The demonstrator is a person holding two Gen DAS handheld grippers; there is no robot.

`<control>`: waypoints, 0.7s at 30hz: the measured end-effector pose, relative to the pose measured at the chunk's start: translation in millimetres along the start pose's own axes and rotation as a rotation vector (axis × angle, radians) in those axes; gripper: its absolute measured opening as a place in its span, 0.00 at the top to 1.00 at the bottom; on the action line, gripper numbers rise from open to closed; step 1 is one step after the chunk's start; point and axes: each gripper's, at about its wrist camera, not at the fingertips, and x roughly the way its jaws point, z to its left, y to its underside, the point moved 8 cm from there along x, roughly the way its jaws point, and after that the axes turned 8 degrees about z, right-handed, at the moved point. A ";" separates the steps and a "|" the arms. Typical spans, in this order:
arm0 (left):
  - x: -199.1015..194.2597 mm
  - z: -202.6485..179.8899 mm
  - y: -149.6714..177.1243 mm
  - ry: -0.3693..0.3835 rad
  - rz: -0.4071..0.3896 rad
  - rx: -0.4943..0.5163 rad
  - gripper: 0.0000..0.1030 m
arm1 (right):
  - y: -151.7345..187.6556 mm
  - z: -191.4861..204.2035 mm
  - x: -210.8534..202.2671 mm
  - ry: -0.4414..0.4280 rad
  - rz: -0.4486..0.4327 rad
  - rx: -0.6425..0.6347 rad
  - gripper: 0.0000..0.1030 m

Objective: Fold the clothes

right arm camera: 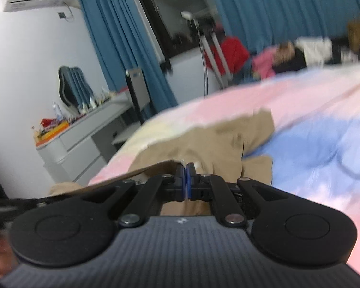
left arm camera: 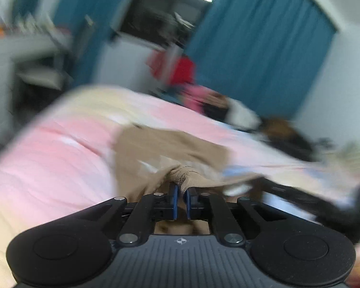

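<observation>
**Both grippers pinch a tan garment over a pink bed**

In the left wrist view, the left gripper [left arm camera: 181, 193] sits at lower centre with its jaws drawn close on a bunched, ribbed edge of the tan garment [left arm camera: 170, 148]. The cloth spreads from the blue pads [left arm camera: 174, 200] up across the middle of the frame, lying on the pink and cream bedspread [left arm camera: 50, 153]. The picture is heavily blurred.

In the right wrist view, the right gripper [right arm camera: 186, 168] holds its jaws pressed together on a thin edge of the same garment [right arm camera: 216, 141], which stretches taut toward the lower left of the frame. The rest lies rumpled at centre on the bedspread [right arm camera: 312, 148], pink and blue here.

Behind, blue curtains [right arm camera: 122, 55] hang at upper centre, a white dresser [right arm camera: 84, 141] stands at left, and a heap of clothes [right arm camera: 285, 57] lies at upper right.
</observation>
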 end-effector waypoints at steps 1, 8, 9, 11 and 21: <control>-10.9 -0.6 -1.5 0.068 0.009 -0.007 0.93 | -2.9 2.6 -5.0 0.016 -0.031 -0.022 0.95; -39.6 30.6 -8.7 0.169 -0.020 -0.107 0.95 | -13.9 22.5 -35.2 0.074 -0.181 -0.127 0.95; -35.1 36.0 -7.3 0.133 -0.007 -0.111 0.95 | -13.8 24.6 -35.0 0.071 -0.180 -0.135 0.95; -21.9 44.2 -1.4 0.060 0.045 -0.104 0.95 | -10.9 26.4 -29.0 0.065 -0.156 -0.147 0.95; -26.6 -23.0 17.2 -0.121 -0.101 0.256 0.25 | -2.9 24.5 -13.0 0.043 -0.089 -0.110 0.95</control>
